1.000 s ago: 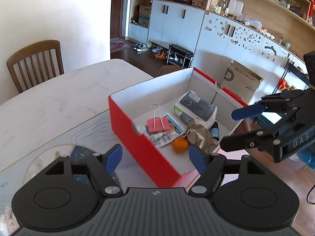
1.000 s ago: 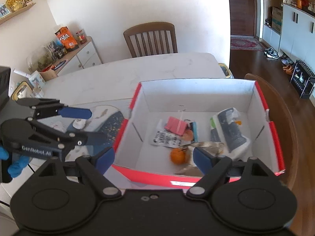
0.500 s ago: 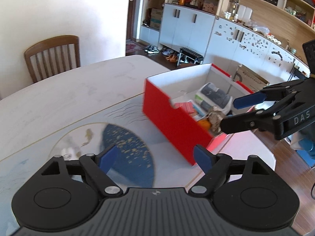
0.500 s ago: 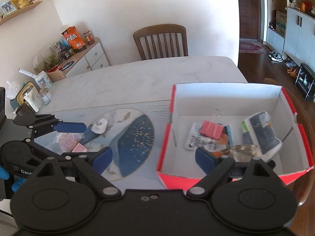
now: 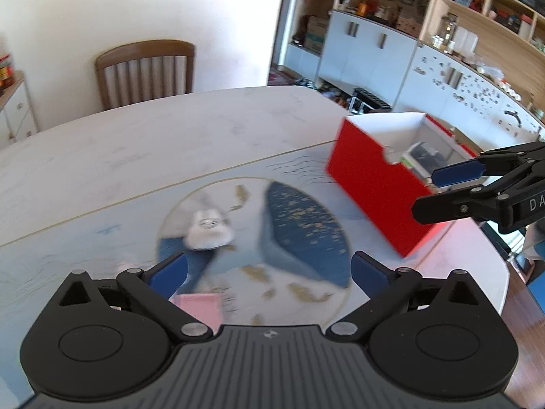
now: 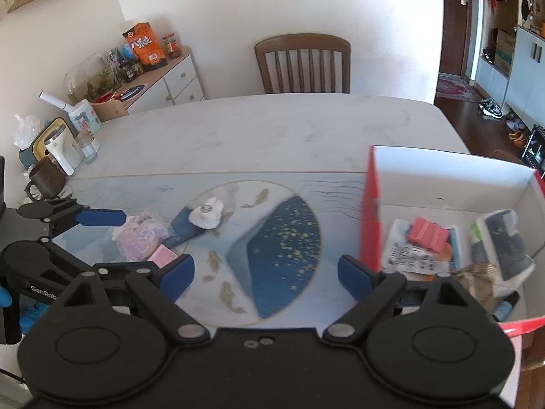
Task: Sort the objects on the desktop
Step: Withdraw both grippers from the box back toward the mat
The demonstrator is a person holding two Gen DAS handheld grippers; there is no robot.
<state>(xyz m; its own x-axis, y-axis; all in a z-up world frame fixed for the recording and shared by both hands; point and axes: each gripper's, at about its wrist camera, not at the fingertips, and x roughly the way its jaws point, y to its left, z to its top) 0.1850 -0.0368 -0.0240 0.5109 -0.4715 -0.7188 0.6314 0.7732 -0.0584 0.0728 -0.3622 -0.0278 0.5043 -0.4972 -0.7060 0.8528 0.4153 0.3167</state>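
A red box point(image 5: 378, 184) point(image 6: 370, 204) with a white inside stands at the table's right end and holds a pink clip point(image 6: 427, 235), papers and a grey pouch point(image 6: 500, 242). On the blue mat point(image 6: 282, 248) lie a white object point(image 5: 207, 230) point(image 6: 206, 214), a pink block point(image 5: 201, 308) point(image 6: 162, 255) and a pinkish bag point(image 6: 136, 238). My left gripper point(image 5: 267, 272) is open and empty above the mat, with the pink block by its left finger. My right gripper point(image 6: 265, 277) is open and empty, left of the box.
A wooden chair point(image 6: 303, 63) stands behind the marble table point(image 6: 272, 129). A brown mug point(image 6: 47, 180), a glass and small appliances crowd the table's left end. A sideboard point(image 6: 163, 78) with snacks stands against the wall. The box sits near the table's right edge.
Both grippers have swung left, away from the box and toward the mat. The box now lies at the right of both views. The white object and pink block have come into the left wrist view.
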